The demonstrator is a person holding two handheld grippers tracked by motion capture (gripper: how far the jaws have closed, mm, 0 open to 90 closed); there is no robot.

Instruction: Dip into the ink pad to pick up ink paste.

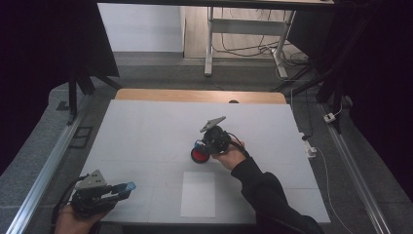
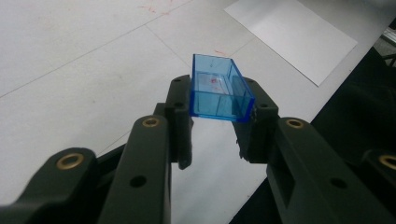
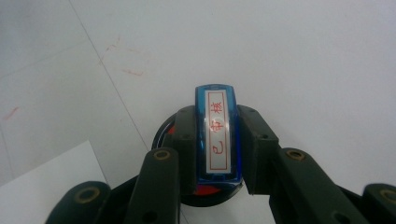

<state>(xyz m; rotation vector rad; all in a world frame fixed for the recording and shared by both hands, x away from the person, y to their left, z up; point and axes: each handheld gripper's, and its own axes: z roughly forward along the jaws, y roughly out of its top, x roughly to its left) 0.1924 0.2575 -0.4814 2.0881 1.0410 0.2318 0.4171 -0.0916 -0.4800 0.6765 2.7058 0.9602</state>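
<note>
Tool work splits across the worktop [image 1: 146, 126] in the high view: the left tool [image 1: 127, 187] sits at the near left corner, held in a hand [image 1: 70, 219], with a small blue cap [image 1: 130, 185] at its tip. The right tool [image 1: 200, 145] is near the middle, held by a hand [image 1: 229, 158] in a dark sleeve, and stands over a round red ink pad [image 1: 198, 155]. A white sheet of paper [image 1: 198, 194] lies between the two, near the front edge.

From the left gripper view, the left tool [image 2: 219, 114] is clamped on the clear blue cap [image 2: 219, 93], an open rectangular shell held clear above the worktop [image 2: 70, 60], with the paper [image 2: 299, 32] farther off.

From the right gripper view, the right tool [image 3: 218, 140] is clamped on a blue stamp [image 3: 218, 135] whose white label bears red characters. Beneath it is the ink pad [image 3: 205, 192], mostly hidden; whether the stamp touches it I cannot tell. A corner of the paper [image 3: 46, 186] shows at the lower left.
</note>
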